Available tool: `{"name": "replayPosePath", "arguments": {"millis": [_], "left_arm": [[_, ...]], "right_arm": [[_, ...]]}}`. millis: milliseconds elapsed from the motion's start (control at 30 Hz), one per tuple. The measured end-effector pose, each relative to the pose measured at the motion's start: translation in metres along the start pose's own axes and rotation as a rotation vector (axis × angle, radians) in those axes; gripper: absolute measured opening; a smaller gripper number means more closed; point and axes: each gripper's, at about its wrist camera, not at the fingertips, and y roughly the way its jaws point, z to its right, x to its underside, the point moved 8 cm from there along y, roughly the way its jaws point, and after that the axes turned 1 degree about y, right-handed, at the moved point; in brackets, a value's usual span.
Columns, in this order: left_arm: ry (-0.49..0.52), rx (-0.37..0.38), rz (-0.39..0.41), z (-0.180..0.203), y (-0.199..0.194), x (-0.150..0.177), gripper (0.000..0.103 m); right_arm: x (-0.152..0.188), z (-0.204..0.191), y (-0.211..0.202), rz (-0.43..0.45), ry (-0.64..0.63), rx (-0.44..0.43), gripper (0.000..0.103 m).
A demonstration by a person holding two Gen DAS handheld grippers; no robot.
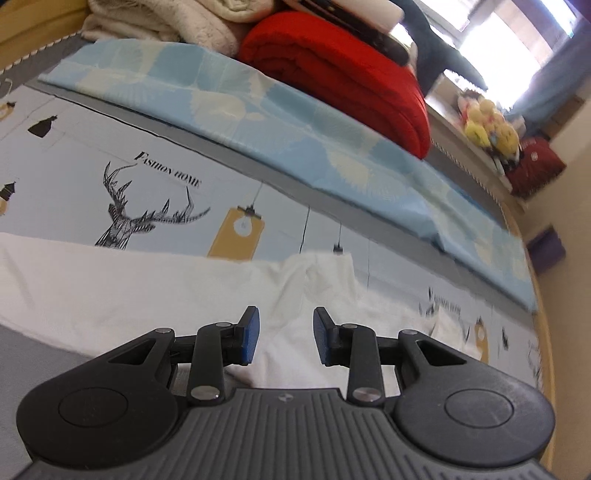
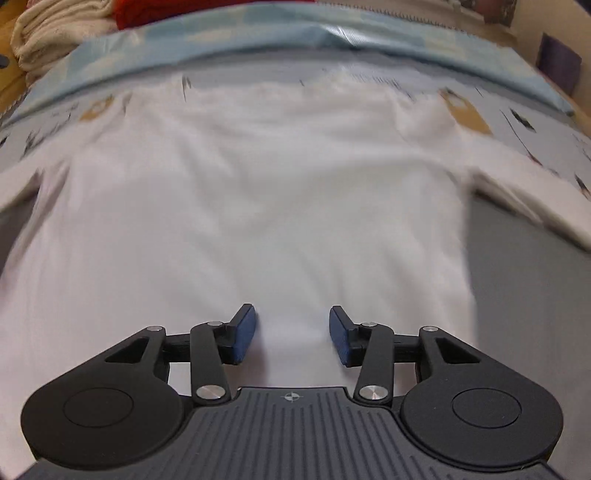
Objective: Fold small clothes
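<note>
- The white soft knit shirt [image 2: 258,192] lies spread flat on the pale printed bed sheet with a stag and lamp pattern [image 1: 155,177]; in the right wrist view its sleeves reach out toward 9 and 3 o'clock, and the picture is blurred.
- The left gripper [image 1: 285,338] hangs over the shirt's edge, its blue-padded fingers [image 1: 251,336] apart with nothing pressed between them; white cloth shows below the gap.
- The right gripper [image 2: 291,334] hangs over the shirt's lower middle, its jaws parted and empty.
- In the left wrist view, a folded light-blue patterned blanket [image 1: 258,122] runs from 10 to 4 o'clock beyond the sheet.
- A rolled red knit blanket [image 1: 343,74] sits at 12 o'clock, a cream fleece pile [image 1: 162,18] at 11 o'clock.
</note>
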Motion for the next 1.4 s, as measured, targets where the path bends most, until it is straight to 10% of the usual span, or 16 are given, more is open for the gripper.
{"name": "replayPosePath", "arguments": {"millis": [300,600,733,933,1400], "left_arm": [[0.235,-0.035,-0.239,-0.021,-0.009,0.149,0.035],[0.162,-0.148,-0.433,-0.096,-0.015,0.290,0.035],[0.196,-0.140,-0.359,-0.096,-0.027,0.304,0.014],[0.146,-0.061,-0.233,-0.098,-0.068,0.301,0.007],[0.273,-0.109,-0.328,-0.095,-0.065,0.329,0.009]], "right_arm": [[0.101,0.077,-0.060,-0.264,0.059,0.096,0.063],[0.137,0.109,-0.084,-0.188,0.269,0.074,0.055],[0.130,0.109,-0.089,-0.166,0.302,0.050,0.009],[0.125,0.119,-0.124,-0.043,0.412,-0.013,0.006],[0.132,0.116,-0.129,-0.028,0.375,0.120,0.011]]}}
